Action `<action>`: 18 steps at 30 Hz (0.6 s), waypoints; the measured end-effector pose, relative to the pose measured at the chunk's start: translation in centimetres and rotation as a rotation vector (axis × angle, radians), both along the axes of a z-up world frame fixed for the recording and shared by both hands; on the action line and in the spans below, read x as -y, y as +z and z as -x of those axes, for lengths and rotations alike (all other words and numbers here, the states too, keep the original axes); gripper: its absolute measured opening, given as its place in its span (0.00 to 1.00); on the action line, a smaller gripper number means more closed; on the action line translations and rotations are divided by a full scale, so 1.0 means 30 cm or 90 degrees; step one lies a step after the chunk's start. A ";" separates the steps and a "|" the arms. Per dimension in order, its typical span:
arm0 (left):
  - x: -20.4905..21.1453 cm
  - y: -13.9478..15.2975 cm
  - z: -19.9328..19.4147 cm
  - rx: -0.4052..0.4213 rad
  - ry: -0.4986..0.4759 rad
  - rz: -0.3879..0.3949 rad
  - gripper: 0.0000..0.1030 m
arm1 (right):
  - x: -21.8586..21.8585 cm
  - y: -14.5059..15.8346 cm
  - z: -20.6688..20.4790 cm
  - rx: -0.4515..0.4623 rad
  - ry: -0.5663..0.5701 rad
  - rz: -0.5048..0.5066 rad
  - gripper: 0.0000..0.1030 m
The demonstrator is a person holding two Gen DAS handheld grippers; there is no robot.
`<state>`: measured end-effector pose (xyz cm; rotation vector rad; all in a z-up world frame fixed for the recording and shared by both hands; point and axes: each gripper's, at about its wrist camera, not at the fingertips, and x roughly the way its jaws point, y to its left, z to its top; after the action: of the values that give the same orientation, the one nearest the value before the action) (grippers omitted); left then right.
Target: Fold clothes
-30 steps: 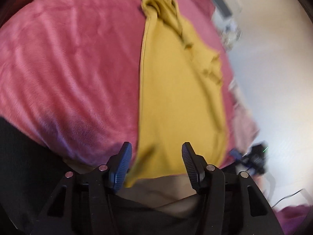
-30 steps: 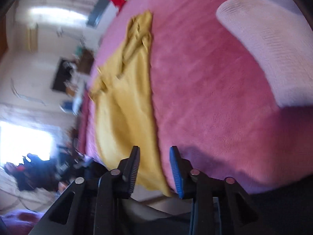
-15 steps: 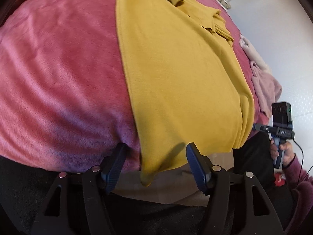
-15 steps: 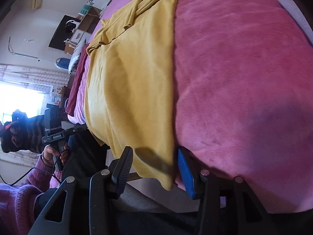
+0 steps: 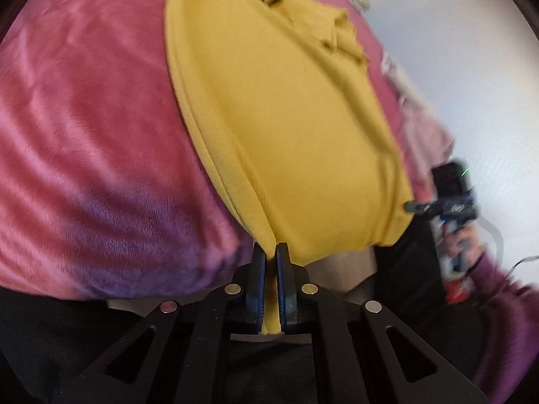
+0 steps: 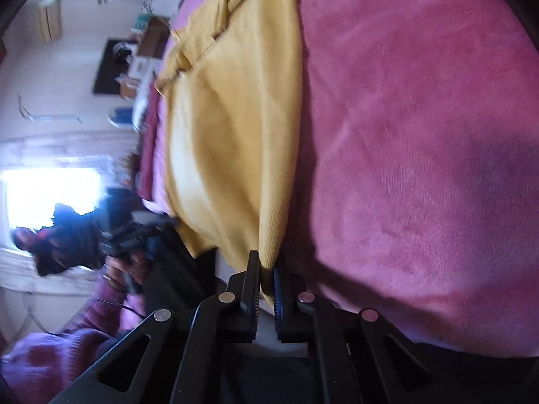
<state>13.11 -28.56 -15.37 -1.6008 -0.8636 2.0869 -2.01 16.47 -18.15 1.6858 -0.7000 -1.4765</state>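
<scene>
A mustard-yellow garment point(image 5: 289, 124) lies stretched along the pink blanket on the bed point(image 5: 84, 128), its near hem hanging over the bed's edge. My left gripper point(image 5: 270, 256) is shut on the hem's left corner; yellow cloth shows between the pads. In the right wrist view the same garment point(image 6: 235, 128) runs away from me, and my right gripper point(image 6: 266, 269) is shut on the hem's other corner. The garment's far end is bunched into folds at the top of both views.
The pink blanket point(image 6: 421, 155) covers the bed on both sides of the garment. The other gripper and the hand in a purple sleeve show at each view's side point(image 5: 454, 202) point(image 6: 128, 235). Pale pink clothes point(image 5: 424, 131) lie at the bed's right edge.
Both grippers were open around the hem's corners half a second ago; now both have shut on the cloth. Before that they moved in toward the hem.
</scene>
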 end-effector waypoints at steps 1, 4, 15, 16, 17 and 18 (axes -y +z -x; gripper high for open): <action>0.032 0.013 -0.009 -0.006 0.023 -0.032 0.06 | -0.004 0.006 0.008 0.009 -0.015 0.024 0.05; 0.141 0.071 -0.017 -0.045 0.100 -0.136 0.06 | -0.007 0.052 0.058 0.014 -0.062 0.093 0.05; 0.391 0.227 0.293 -0.135 0.223 -0.221 0.06 | 0.077 0.123 0.512 0.039 -0.213 0.208 0.05; 0.376 0.214 0.305 -0.120 0.214 -0.199 0.06 | 0.095 0.125 0.543 0.041 -0.212 0.199 0.05; 0.360 0.195 0.302 -0.105 0.204 -0.179 0.06 | 0.109 0.133 0.553 0.039 -0.201 0.193 0.05; 0.335 0.169 0.289 -0.087 0.191 -0.173 0.06 | 0.116 0.145 0.548 0.032 -0.189 0.185 0.05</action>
<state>4.42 -38.62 -10.30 -1.2356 -1.3402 2.1292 -18.47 12.99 -13.80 1.4447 -1.1733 -1.4505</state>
